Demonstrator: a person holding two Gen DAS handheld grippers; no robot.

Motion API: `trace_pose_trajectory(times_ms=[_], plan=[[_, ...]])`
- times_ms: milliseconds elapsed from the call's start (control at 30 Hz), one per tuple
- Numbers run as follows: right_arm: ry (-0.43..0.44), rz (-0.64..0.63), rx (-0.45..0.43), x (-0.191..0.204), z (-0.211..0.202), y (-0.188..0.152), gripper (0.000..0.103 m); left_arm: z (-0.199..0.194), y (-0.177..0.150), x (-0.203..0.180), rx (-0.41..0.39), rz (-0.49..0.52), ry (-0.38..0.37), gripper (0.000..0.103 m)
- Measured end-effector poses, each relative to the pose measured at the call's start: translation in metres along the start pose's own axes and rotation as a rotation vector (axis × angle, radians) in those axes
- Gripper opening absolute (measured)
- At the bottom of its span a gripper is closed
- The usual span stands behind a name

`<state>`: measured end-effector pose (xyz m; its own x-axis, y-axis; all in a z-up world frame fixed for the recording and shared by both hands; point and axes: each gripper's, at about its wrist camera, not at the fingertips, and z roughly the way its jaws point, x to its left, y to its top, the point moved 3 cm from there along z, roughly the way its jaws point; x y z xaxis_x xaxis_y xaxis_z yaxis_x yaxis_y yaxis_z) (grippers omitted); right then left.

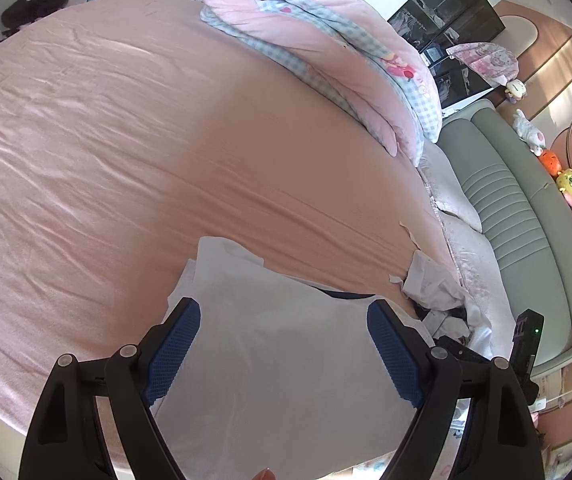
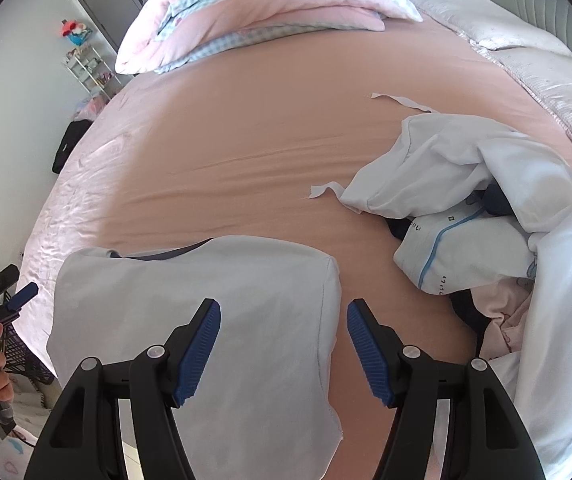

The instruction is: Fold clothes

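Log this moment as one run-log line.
stage: fold finished | left gripper: open, empty | right gripper: open, empty | folded white garment: flat on pink bed | unfolded pile: beside it

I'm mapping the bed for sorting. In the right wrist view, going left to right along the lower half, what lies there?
Left gripper held in a hand → folded pale blue garment → bare pink bedsheet → heap of unfolded white clothes.
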<state>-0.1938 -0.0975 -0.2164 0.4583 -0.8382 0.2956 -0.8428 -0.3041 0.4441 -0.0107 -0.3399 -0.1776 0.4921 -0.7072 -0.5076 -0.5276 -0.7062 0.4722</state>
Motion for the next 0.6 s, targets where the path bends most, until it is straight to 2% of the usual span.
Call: trace_pose_trajectory(times_ms=[133, 400, 533, 600], plan=[[0.021, -0.022, -0.024, 0.011, -0.012, -0.011, 0.066, -0.02, -0.02, -0.005, -0.02, 0.02, 0.032, 0.086], [0.069, -0.064, -0.1, 0.036, -0.064, -0.041, 0.066, -0.063, -0.051, -0.03, -0.056, 0.091, 0.01, 0.086], [0.069, -0.062, -0.151, 0.042, -0.091, -0.055, 0.074, -0.075, -0.062, -0.04, -0.067, 0.109, -0.006, 0.086], [0.071, -0.057, -0.161, 0.043, -0.099, -0.061, 0.074, -0.079, -0.068, -0.043, -0.071, 0.12, 0.0, 0.086]])
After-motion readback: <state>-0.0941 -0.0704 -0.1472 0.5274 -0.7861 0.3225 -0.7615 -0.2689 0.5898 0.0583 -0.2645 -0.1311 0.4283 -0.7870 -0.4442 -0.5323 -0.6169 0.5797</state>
